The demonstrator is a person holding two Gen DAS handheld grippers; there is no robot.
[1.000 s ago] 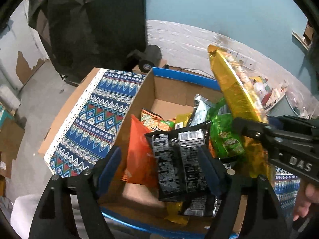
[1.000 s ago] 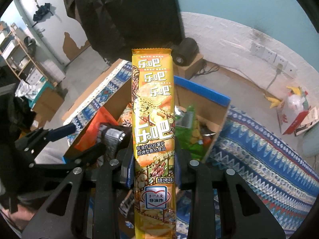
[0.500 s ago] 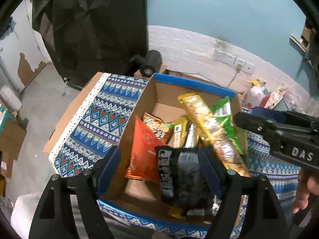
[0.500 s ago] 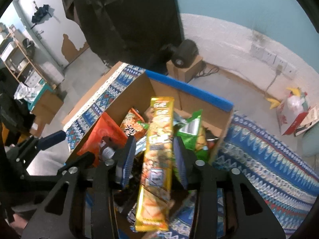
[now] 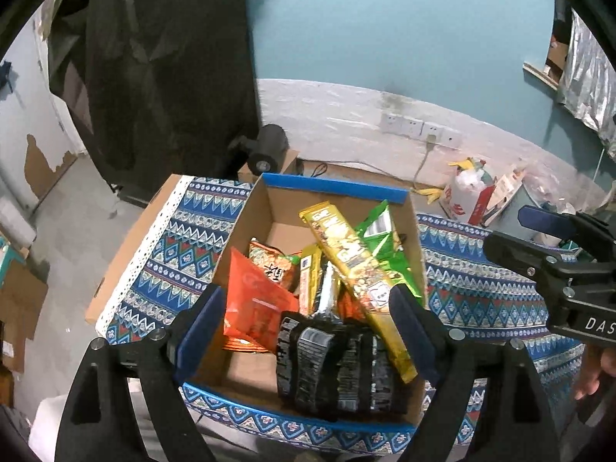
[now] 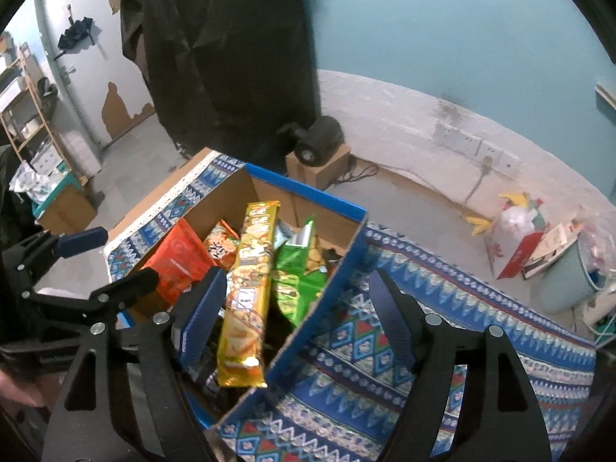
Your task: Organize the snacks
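So the cardboard box [image 5: 335, 192] sits on the patterned cloth [image 6: 442, 308], and the long yellow snack pack [image 5: 356, 273] lies diagonally on the pile inside, top end toward the far wall. The right gripper [image 6: 296, 319] has just been opening, nothing between its jaws; the left gripper [image 5: 304, 331] is spread wide and empty too.

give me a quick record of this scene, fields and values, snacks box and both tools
container: cardboard box with blue rim, on patterned cloth
long yellow pack: long yellow pack lies slanted on top of the other snacks, free of both tools
other snacks: orange bag, green bag, black pack
left tool: left tool open, empty
right tool: right tool jaws just opening, nothing between them
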